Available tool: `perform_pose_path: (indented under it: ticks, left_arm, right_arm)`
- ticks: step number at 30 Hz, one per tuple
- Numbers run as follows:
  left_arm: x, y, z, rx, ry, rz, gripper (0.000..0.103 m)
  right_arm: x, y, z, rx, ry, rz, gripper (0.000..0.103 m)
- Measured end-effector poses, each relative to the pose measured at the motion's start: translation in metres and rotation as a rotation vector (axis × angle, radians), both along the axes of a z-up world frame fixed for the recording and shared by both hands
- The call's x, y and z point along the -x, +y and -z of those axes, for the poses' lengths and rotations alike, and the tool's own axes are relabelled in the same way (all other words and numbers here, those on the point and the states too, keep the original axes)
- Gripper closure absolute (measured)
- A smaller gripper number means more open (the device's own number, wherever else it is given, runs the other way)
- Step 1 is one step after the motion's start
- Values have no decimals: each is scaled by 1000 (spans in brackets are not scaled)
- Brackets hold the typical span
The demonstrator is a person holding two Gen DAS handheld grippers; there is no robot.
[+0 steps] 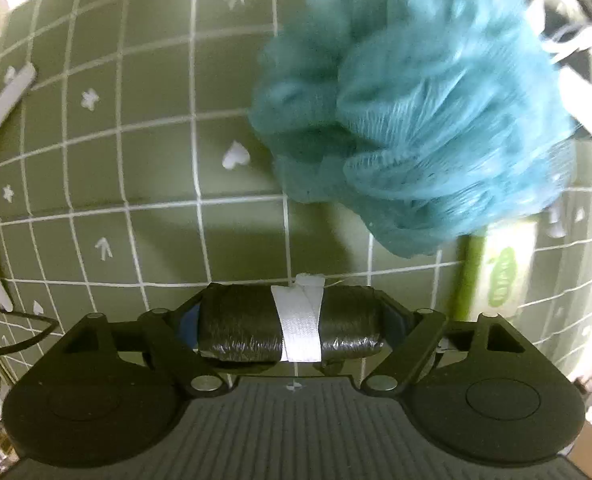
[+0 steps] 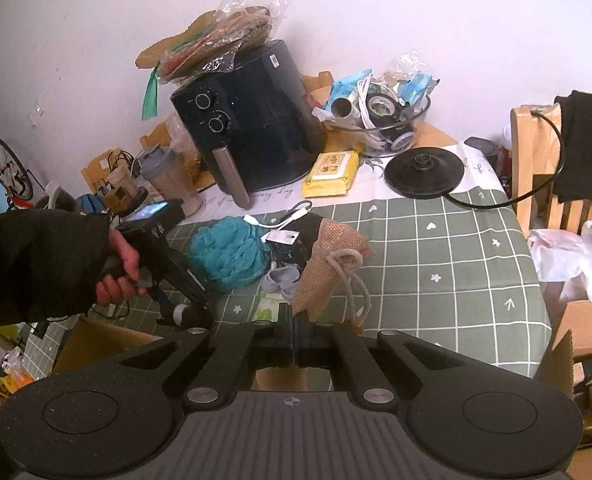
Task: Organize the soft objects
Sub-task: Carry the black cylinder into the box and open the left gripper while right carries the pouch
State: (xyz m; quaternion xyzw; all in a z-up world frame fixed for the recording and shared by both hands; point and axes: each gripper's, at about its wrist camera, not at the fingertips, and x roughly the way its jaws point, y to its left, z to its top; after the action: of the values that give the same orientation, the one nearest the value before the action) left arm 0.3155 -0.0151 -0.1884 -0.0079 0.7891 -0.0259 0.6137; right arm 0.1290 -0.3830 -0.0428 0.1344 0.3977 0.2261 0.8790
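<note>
A teal mesh bath pouf (image 1: pixel 411 120) lies on the green checked tablecloth (image 1: pixel 136 160), ahead and right of my left gripper (image 1: pixel 296 320). That gripper is shut on a dark rolled bundle (image 1: pixel 236 332) bound with a white ribbon (image 1: pixel 299 328). In the right wrist view the pouf (image 2: pixel 228 254) sits mid-table beside small grey slippers (image 2: pixel 282 278). My right gripper (image 2: pixel 294 334) is shut on the lower edge of a burlap drawstring bag (image 2: pixel 327 264), held just above the table's front edge. The left gripper (image 2: pixel 188 312) shows there in a hand.
A black air fryer (image 2: pixel 252 128), a yellow wipes pack (image 2: pixel 329 172), a kettle base (image 2: pixel 423 170) and a glass bowl of clutter (image 2: pixel 383 116) stand at the back. A cardboard box (image 2: pixel 96 340) sits below the table's front. A green-labelled pack (image 1: pixel 495 272) lies under the pouf.
</note>
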Motion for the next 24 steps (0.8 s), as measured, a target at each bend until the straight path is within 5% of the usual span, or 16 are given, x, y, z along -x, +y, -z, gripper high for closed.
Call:
perform_pose_path:
  ticks: [11, 24]
  left_arm:
    - [25, 16, -93, 92, -275, 33, 20]
    - [89, 8, -151, 196, -597, 93, 20]
  right_arm:
    - [4, 4, -26, 13, -52, 0, 100]
    - [14, 18, -76, -12, -135, -45, 100]
